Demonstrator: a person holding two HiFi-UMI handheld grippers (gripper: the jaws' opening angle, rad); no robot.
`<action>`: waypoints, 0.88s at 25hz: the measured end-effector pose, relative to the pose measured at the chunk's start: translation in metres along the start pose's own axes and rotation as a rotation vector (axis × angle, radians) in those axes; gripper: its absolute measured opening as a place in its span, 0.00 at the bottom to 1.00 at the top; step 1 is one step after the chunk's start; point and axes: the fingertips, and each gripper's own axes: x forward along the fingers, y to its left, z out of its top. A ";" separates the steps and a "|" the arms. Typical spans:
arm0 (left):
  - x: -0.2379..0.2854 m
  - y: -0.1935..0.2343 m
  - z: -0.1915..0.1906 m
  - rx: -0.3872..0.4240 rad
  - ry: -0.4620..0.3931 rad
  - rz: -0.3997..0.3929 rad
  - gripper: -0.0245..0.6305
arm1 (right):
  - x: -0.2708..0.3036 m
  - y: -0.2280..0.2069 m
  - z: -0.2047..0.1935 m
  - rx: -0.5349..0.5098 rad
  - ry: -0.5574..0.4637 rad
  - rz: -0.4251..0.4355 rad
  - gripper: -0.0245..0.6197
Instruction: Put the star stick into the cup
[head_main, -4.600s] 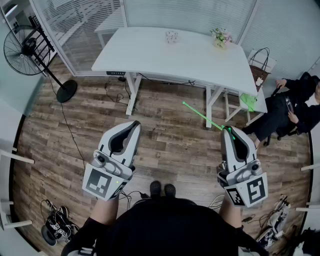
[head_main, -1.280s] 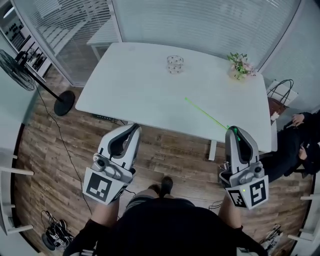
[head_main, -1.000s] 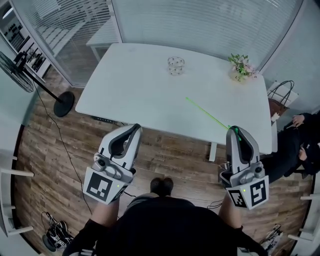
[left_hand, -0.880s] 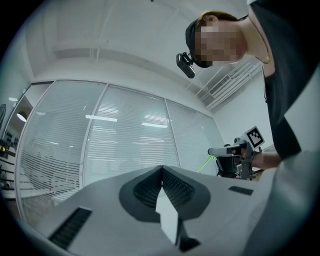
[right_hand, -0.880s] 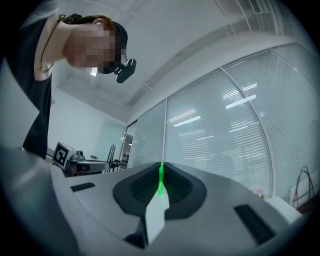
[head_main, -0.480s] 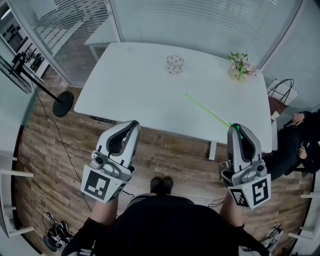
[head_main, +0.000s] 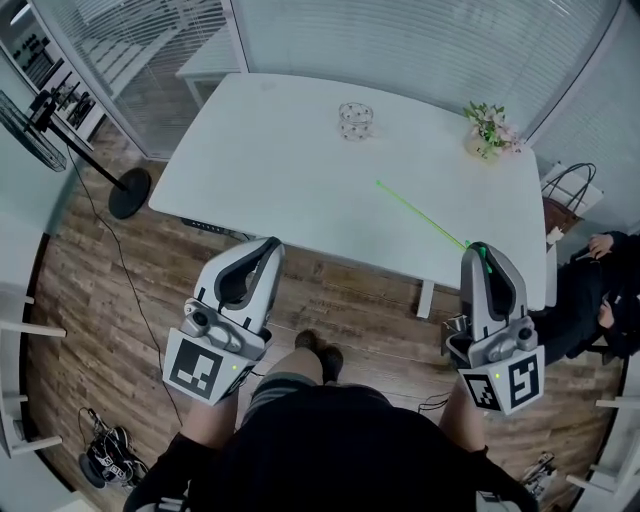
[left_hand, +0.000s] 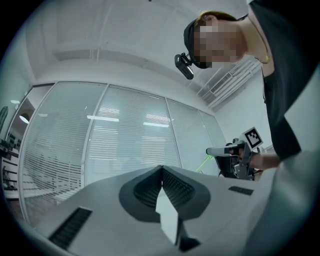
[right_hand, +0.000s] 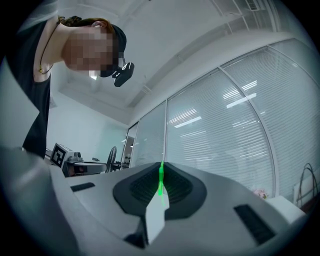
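The right gripper (head_main: 479, 250) pinches the green star stick (head_main: 420, 212); the left gripper (head_main: 268, 246) is pressed together, empty. The cup (head_main: 354, 120) stands on the table (head_main: 270, 170).

Cup (head_main: 355, 120) on table (head_main: 270, 165); flowers (head_main: 491, 128) right of it.

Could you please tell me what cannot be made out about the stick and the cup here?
- Star stick tip: too thin and small in the head view to show a star; in the right gripper view the shut jaws of the right gripper hide all but a short green piece.
- Cup: too small in the head view to see inside; absent from both gripper views.
- Seated person: cut off by the head view's right edge.
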 end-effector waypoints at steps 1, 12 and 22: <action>-0.002 0.001 -0.001 0.000 0.004 0.003 0.06 | 0.001 0.000 -0.001 0.004 -0.002 0.000 0.07; 0.020 0.023 -0.006 -0.001 -0.035 -0.016 0.06 | 0.020 -0.013 -0.007 -0.011 -0.021 -0.023 0.07; 0.090 0.075 -0.039 -0.019 -0.023 -0.051 0.06 | 0.089 -0.052 -0.031 -0.030 -0.014 -0.050 0.07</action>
